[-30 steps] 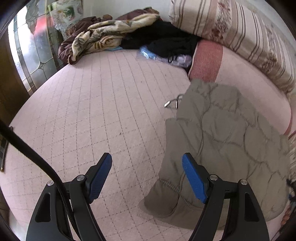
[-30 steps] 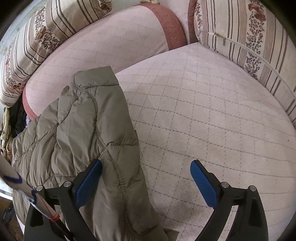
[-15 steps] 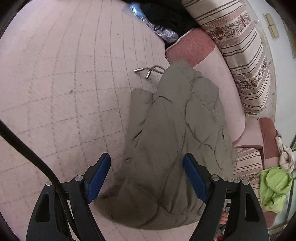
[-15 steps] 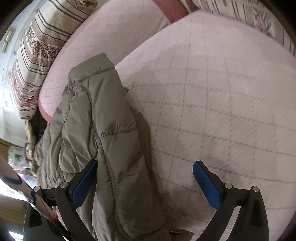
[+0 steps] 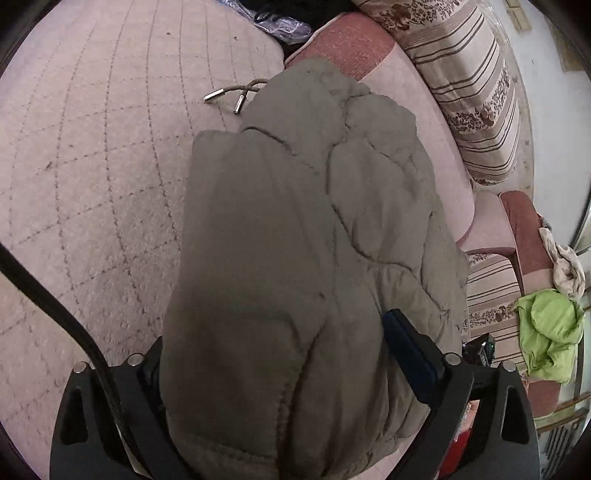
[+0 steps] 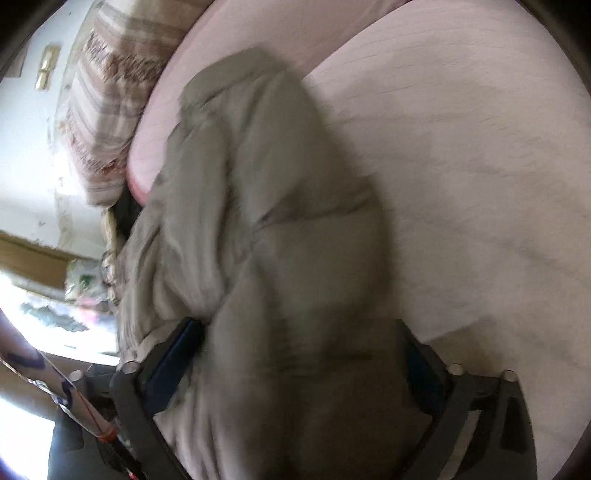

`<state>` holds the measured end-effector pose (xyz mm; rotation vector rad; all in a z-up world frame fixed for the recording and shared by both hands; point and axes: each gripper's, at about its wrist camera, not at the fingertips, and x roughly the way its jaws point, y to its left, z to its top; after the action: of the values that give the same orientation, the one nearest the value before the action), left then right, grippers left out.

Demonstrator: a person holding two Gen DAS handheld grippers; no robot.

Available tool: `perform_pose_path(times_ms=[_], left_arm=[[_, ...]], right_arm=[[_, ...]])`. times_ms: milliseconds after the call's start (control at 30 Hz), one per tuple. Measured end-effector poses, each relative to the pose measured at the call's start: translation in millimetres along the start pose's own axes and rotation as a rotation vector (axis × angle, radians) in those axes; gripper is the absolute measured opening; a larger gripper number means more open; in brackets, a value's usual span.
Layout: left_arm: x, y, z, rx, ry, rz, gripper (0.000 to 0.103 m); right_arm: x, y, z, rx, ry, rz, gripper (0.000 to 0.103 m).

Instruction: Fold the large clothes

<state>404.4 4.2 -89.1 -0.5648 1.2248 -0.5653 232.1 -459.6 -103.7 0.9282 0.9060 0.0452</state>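
An olive-grey quilted jacket lies folded lengthwise on the pink quilted bed. Its near end fills the gap between the open jaws of my left gripper; the left finger is hidden under the fabric. Two metal-tipped drawstrings stick out at the far end. In the blurred right wrist view the same jacket lies between the wide-open jaws of my right gripper. Neither gripper is closed on the cloth.
Striped floral cushions and a pink-red bolster line the far side of the bed. A green garment hangs at the right. A plastic bag and dark clothes lie beyond the jacket.
Both grippers have moved forward and down onto the jacket's near end; the fabric now sits between their open jaws. The right view is blurred by motion.
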Motion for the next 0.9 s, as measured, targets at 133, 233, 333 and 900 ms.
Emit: perform_pose_path(times_ms=[133, 233, 333, 900], left_arm=[[-17.4, -8.1, -4.3, -0.011, -0.020, 0.023, 0.057], [-27.1, -22.6, -12.9, 0.029, -0.041, 0.077, 0.051], [-30.9, -27.2, -21.1, 0.049, -0.044, 0.118, 0.049], [-41.0, -45.8, -39.0, 0.088, -0.042, 0.234, 0.050]], right_arm=[[-5.0, 6.3, -4.8, 0.017, -0.016, -0.017, 0.073], [-11.7, 20.6, -8.5, -0.012, -0.027, -0.050, 0.058], [-17.9, 35.6, -12.6, -0.043, -0.035, -0.098, 0.051], [-33.7, 43.4, -39.8, -0.054, -0.026, -0.158, 0.047]])
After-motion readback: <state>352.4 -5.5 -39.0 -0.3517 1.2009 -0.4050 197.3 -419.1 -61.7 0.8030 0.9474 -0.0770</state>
